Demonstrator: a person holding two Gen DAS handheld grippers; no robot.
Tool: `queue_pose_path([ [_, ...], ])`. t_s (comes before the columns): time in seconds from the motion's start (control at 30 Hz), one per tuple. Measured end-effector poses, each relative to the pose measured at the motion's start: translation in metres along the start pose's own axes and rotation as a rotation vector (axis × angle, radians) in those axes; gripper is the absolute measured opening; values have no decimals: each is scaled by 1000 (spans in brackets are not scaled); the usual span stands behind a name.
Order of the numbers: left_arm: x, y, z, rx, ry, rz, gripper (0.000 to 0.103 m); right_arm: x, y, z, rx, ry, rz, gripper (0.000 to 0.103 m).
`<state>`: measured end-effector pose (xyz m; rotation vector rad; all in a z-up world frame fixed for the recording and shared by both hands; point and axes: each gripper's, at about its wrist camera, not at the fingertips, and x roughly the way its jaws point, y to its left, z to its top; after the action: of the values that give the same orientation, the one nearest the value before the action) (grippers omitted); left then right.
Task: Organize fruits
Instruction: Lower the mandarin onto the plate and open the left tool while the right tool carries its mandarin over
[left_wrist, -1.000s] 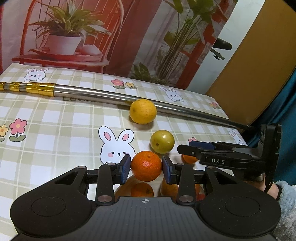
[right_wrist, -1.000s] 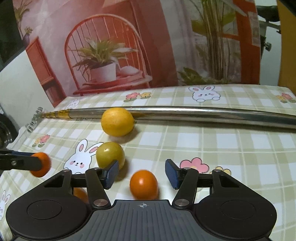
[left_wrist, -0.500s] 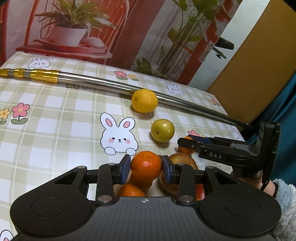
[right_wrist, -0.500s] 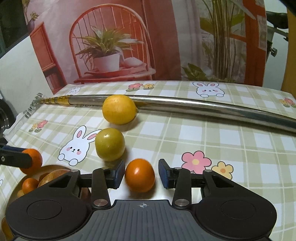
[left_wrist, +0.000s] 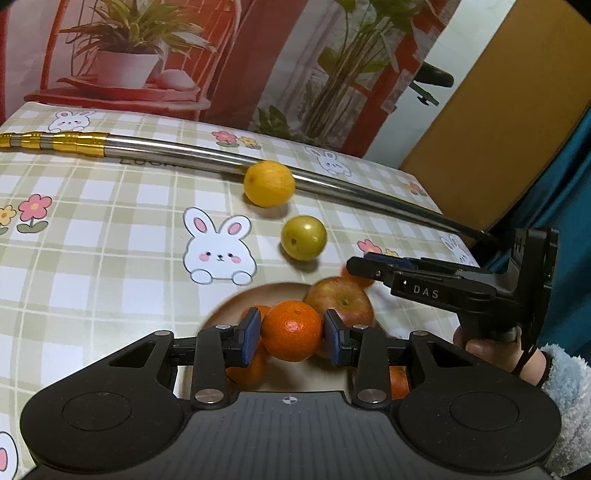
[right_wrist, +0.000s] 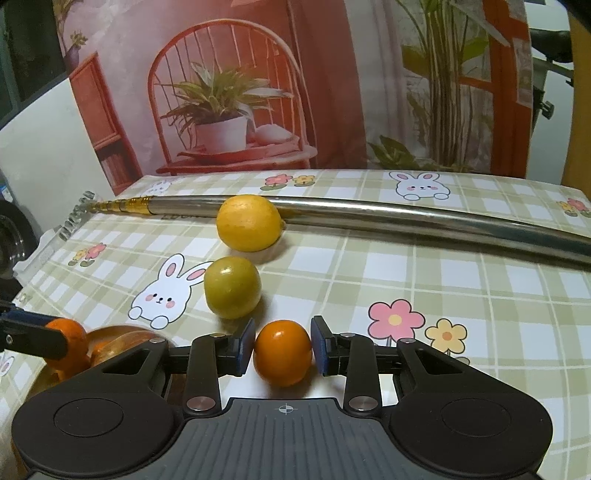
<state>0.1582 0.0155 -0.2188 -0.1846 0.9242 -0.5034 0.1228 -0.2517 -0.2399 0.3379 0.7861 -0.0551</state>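
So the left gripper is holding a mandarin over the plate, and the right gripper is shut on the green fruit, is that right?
Not quite. The right wrist view shows the right gripper shut on a small orange fruit; the green fruit lies free behind it. The left gripper does hold a mandarin over the plate.

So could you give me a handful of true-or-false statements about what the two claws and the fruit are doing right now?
1. The left claw grips a mandarin above the plate. True.
2. The right claw is empty. False: it has closed on a small orange fruit on the tablecloth.
3. The green fruit lies on the plate. False: it sits on the tablecloth.
4. The yellow fruit lies against the metal pole. True.
5. An apple is on the plate. True.
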Motion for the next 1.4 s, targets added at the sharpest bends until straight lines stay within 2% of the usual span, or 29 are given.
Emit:
queue_pose_path([
  [0.07,0,-4,-3,12,10,-5,39,-5,0,-1,9,-7,5,29],
  [0.17,0,-8,-8,24,23,-9,39,-13,1,-4,21,-17,14,22],
  [0.23,-1,-8,-11,21,27,-11,39,-16,2,-7,21,-14,13,21],
  [0.37,-1,-10,-15,14,35,-15,39,-17,2,-9,25,-8,11,29],
  [0.53,-1,-9,-17,-15,56,-15,39,-5,2,-9,37,25,49,37],
  [0.6,-3,-10,-17,-14,57,-20,39,0,4,-9,30,33,59,36],
  [0.67,-3,-11,-18,-15,65,-19,39,4,7,-8,25,47,74,31],
  [0.8,0,-13,-21,-16,90,-23,39,2,7,-10,38,42,73,31],
  [1.13,12,-13,-31,-44,158,-29,39,-39,0,-17,92,-43,86,31],
  [1.4,14,-10,-32,-58,166,-23,39,-64,8,-24,99,-86,106,31],
])
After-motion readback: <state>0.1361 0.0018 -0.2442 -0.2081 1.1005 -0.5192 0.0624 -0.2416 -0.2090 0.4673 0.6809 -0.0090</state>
